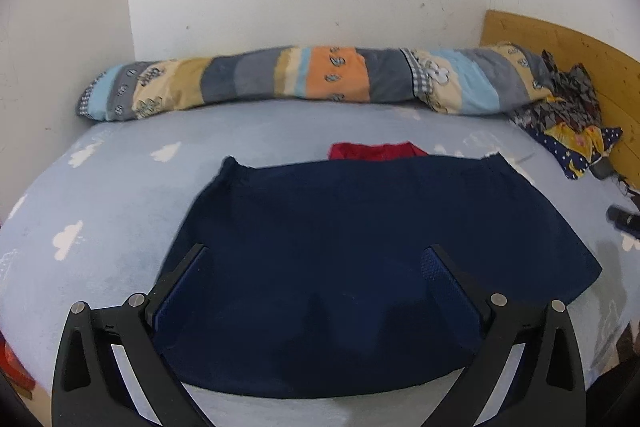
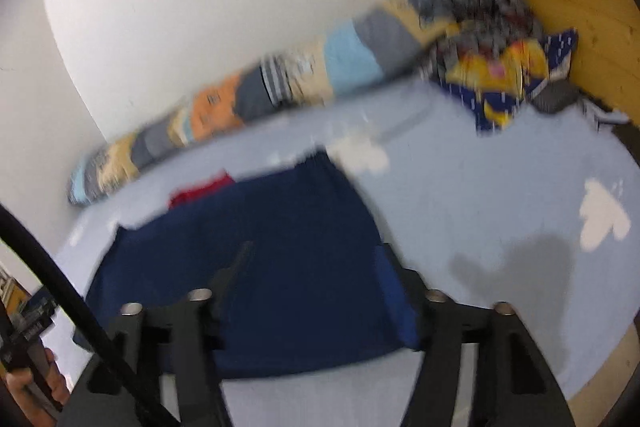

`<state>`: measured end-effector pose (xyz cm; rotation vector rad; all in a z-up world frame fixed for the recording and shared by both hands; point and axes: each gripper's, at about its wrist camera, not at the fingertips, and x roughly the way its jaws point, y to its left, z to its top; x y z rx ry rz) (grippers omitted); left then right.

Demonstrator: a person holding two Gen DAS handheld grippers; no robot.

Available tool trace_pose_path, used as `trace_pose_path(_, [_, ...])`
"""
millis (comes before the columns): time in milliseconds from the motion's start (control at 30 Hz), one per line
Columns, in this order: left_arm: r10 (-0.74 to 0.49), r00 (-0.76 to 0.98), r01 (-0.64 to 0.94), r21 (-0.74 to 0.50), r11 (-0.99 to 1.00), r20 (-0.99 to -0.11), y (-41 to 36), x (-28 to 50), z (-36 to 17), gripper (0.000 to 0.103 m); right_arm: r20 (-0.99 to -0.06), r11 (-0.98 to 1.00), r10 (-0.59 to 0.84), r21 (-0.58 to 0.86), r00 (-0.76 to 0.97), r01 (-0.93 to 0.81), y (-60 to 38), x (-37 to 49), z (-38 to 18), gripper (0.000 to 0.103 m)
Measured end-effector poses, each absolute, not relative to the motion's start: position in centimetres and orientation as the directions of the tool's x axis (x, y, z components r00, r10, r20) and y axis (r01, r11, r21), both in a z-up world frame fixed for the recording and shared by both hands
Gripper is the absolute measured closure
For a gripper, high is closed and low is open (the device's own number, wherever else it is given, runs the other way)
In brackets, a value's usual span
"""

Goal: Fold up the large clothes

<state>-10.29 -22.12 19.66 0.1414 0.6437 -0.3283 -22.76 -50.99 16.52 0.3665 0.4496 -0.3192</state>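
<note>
One navy garment [image 1: 360, 267], matte and roughly trapezoidal, is laid flat on a pale blue cloud-printed bedsheet [image 1: 100, 195], with one red cloth [image 1: 376, 151] seen at its far edge. One long patchwork bolster [image 1: 304, 79] is set against the wall. The left gripper [image 1: 316, 259] is spread wide above the fabric, nothing held; the right gripper [image 2: 316, 259] is parted, empty.

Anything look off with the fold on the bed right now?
A red garment pokes out past the far edge of the folded navy garment, so it isn't tucked in. A crumpled pile of clothes sits by the wooden headboard.
</note>
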Motion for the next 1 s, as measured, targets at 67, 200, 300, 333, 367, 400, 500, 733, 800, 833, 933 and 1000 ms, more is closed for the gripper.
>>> trace_pose_path(67, [-0.224,0.756,0.323,0.053,0.945,-0.615,-22.9,-9.8,19.0,0.0,-0.518,0.909,-0.176,0.24,0.837,0.34,-49.7,-21.2,15.7,0.04])
trace_pose_path(200, [-0.17,0.721,0.344,0.134,0.93,-0.672,-25.2,-9.3,16.9,0.0,-0.596,0.921,-0.03,0.295,0.802,0.254,-47.8,-18.6,13.1,0.04])
trace_pose_path(300, [-0.139,0.68,0.364,0.167,0.916,-0.72,-26.1,-9.2,15.0,0.0,-0.635,0.908,0.075,0.363,0.769,0.211,-46.8,-17.3,11.0,0.04])
trace_pose_path(333, [-0.126,0.669,0.367,0.179,0.913,-0.732,-26.3,-9.3,14.5,0.0,-0.634,0.906,0.104,0.379,0.766,0.19,-46.5,-17.0,10.7,0.04])
trace_pose_path(367, [-0.111,0.659,0.37,0.191,0.909,-0.744,-26.5,-9.2,13.9,0.0,-0.631,0.907,0.113,0.381,0.767,0.18,-45.8,-17.1,10.4,0.04])
trace_pose_path(400, [-0.084,0.642,0.365,0.208,0.907,-0.762,-26.7,-9.1,13.2,0.0,-0.626,0.91,0.12,0.38,0.77,0.167,-45.4,-16.9,10.3,0.04])
trace_pose_path(500, [0.004,0.558,0.353,0.242,0.904,-0.83,-26.6,-7.9,10.5,0.0,-0.645,0.881,0.194,0.447,0.739,0.158,-45.2,-16.0,9.2,0.039])
trace_pose_path(733, [-0.018,0.504,0.283,0.146,0.948,-0.863,-23.9,-6.7,10.7,0.0,-0.584,0.783,0.152,0.563,0.797,0.264,-51.0,-18.8,10.5,0.033])
trace_pose_path(800, [-0.028,0.509,0.267,0.127,0.955,-0.86,-23.4,-6.6,11.2,0.0,-0.548,0.738,0.091,0.598,0.831,0.313,-53.9,-20.9,11.5,0.018])
trace_pose_path(833, [-0.028,0.511,0.256,0.12,0.959,-0.859,-23.2,-6.6,11.4,0.0,-0.541,0.702,0.042,0.614,0.84,0.361,-55.7,-22.2,11.7,0.015])
trace_pose_path(933, [-0.044,0.498,0.242,0.09,0.966,-0.866,-22.9,-6.4,11.9,0.0,-0.558,0.62,0.005,0.653,0.83,0.435,-58.8,-24.6,10.8,0.014])
trace_pose_path(1000, [-0.058,0.495,0.239,0.071,0.969,-0.867,-22.9,-6.5,12.2,0.0,-0.557,0.591,0.03,0.68,0.83,0.435,-59.4,-25.4,10.0,0.022])
